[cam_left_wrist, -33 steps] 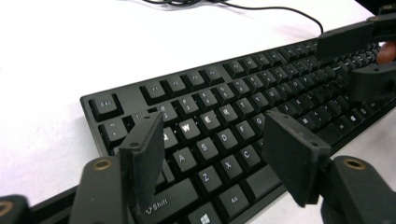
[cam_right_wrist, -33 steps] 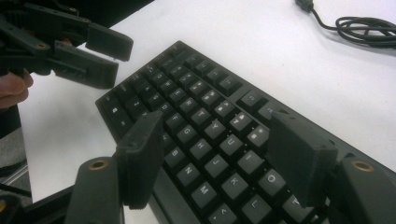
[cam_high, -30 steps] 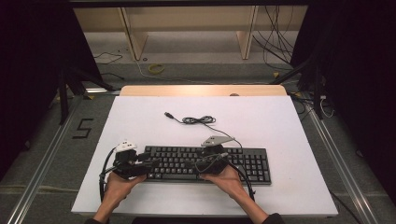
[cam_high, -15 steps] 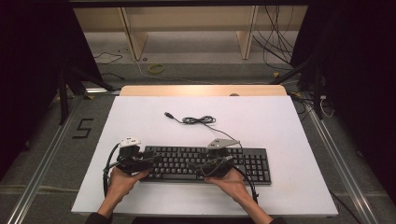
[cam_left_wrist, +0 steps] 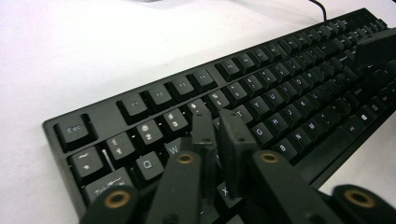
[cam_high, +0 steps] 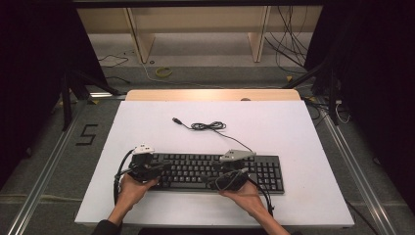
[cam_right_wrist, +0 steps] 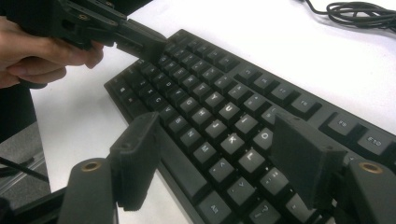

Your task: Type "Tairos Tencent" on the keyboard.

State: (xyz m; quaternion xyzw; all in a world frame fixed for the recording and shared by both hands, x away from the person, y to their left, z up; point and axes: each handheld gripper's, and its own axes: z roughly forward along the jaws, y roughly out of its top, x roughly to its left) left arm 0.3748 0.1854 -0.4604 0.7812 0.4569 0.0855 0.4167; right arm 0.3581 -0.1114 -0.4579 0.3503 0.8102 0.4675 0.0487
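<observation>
In the high view, a white counter [cam_high: 293,132] fills the middle of the frame, and a black keyboard [cam_high: 210,171] lies across its lower centre, long side running left to right.

At the lower left, the person's left hand [cam_high: 131,188] comes in from the bottom edge and holds the left hand-held gripper [cam_high: 161,169] over the keyboard's left end. In the left gripper view its two black jaws rise from the bottom centre, pressed almost together with just a sliver of gap, tips [cam_left_wrist: 217,123] low over the letter keys near W and T. They hold nothing. The keyboard [cam_left_wrist: 261,93] runs from the Esc key at the left of that frame up to the upper right corner, where a dark block of the other gripper sits over the far keys.

Above the keyboard, at the middle of the high view, a thin black cable [cam_high: 208,126] lies loosely coiled on the counter, its plug end pointing to the upper left.

Right of centre, the right hand [cam_high: 244,193] holds the right hand-held gripper [cam_high: 222,172] over the keyboard's middle. In the right gripper view its jaws stand wide apart, one at the lower left and one at the lower right, with rows of keys [cam_right_wrist: 219,116] visible between them and nothing gripped. The coiled cable [cam_right_wrist: 359,11] shows at that frame's upper right.
</observation>
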